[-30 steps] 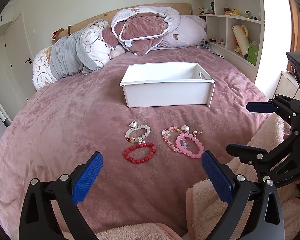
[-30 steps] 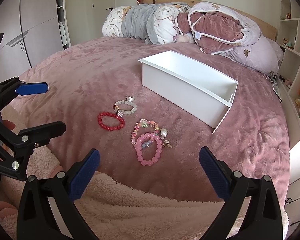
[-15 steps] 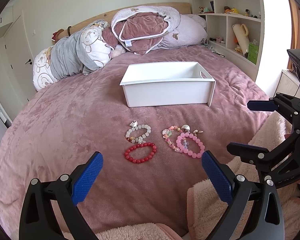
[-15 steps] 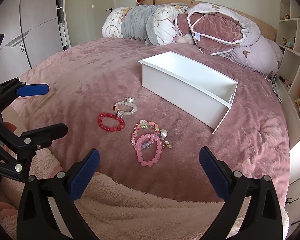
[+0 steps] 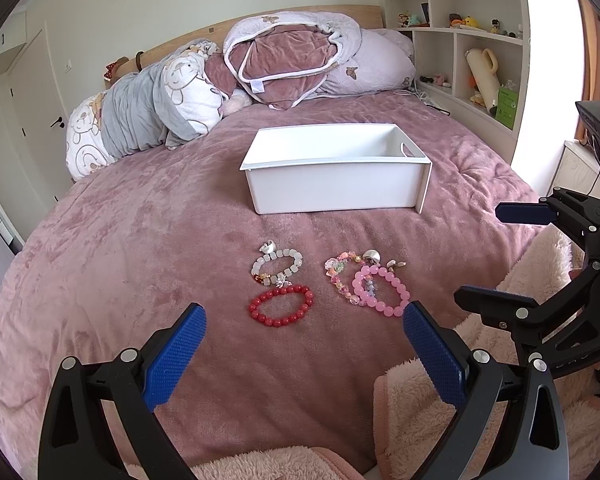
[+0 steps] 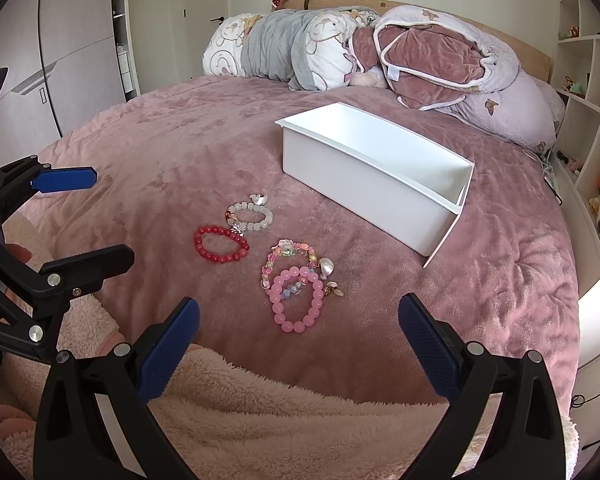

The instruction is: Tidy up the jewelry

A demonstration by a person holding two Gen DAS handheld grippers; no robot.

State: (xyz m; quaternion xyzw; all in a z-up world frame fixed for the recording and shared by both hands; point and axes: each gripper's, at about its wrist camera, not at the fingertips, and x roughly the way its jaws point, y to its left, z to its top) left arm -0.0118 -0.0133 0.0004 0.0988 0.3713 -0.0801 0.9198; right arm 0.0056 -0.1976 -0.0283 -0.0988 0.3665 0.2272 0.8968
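Note:
Several bead bracelets lie on the pink bedspread: a red one (image 5: pixel 281 306) (image 6: pixel 221 244), a white one with charms (image 5: pixel 278 267) (image 6: pixel 250 216), a multicoloured charm one (image 5: pixel 342 274) (image 6: pixel 290 254) and a pink one (image 5: pixel 381 290) (image 6: pixel 297 305) lying over its edge. An empty white bin (image 5: pixel 334 168) (image 6: pixel 374 174) stands beyond them. My left gripper (image 5: pixel 302 354) is open and empty, just short of the red bracelet. My right gripper (image 6: pixel 298 352) is open and empty, just short of the pink bracelet.
Pillows and a rolled duvet (image 5: pixel 284 60) lie at the head of the bed. Shelves with toys (image 5: pixel 476 40) stand on the right. A fluffy pink blanket (image 6: pixel 284 412) lies at the bed's near edge under both grippers. Wardrobe doors (image 6: pixel 72 60) are on the left.
Both grippers have barely shifted. The bracelets and bin have not moved.

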